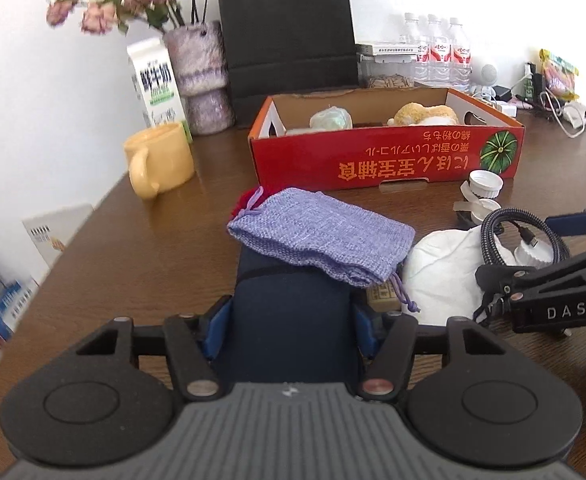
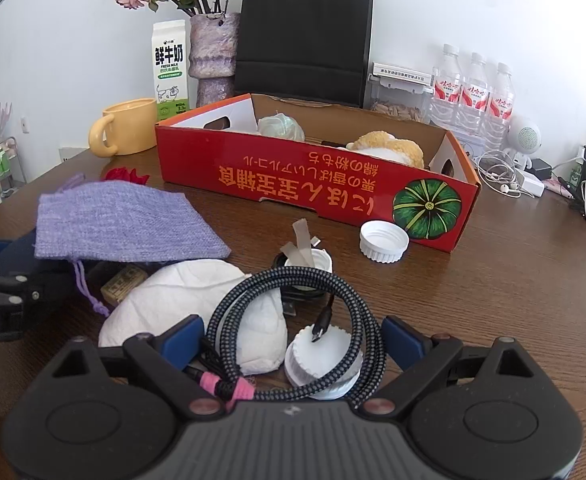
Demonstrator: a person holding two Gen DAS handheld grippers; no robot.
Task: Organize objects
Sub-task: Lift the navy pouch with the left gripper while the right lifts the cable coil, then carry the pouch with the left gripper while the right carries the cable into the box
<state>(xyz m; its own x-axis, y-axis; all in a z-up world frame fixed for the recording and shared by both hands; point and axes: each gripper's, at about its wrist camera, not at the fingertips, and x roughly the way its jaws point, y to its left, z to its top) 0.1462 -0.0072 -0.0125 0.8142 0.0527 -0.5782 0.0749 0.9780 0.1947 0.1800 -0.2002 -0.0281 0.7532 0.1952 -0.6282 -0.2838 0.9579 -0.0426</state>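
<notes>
My left gripper [image 1: 291, 332] is shut on a dark navy case [image 1: 289, 320] that lies on the table. A purple knit pouch [image 1: 321, 236] rests on the case's far end; it also shows in the right wrist view [image 2: 121, 222]. My right gripper [image 2: 293, 340] is open, its jaws standing either side of a coiled braided cable [image 2: 293, 320]. The cable lies over a white cap [image 2: 321, 360] and a white cloth pad [image 2: 213, 308]. A red cardboard box [image 2: 313, 188] stands behind, holding a plush toy [image 2: 389, 146] and a pale green ball [image 2: 281, 126].
A yellow mug [image 1: 161, 160], a milk carton [image 2: 169, 68], a vase of dried flowers [image 2: 213, 60] and a black paper bag [image 2: 305, 36] stand at the back. Water bottles [image 2: 473, 92] and cables are at the right. Loose white caps [image 2: 383, 240] lie before the box.
</notes>
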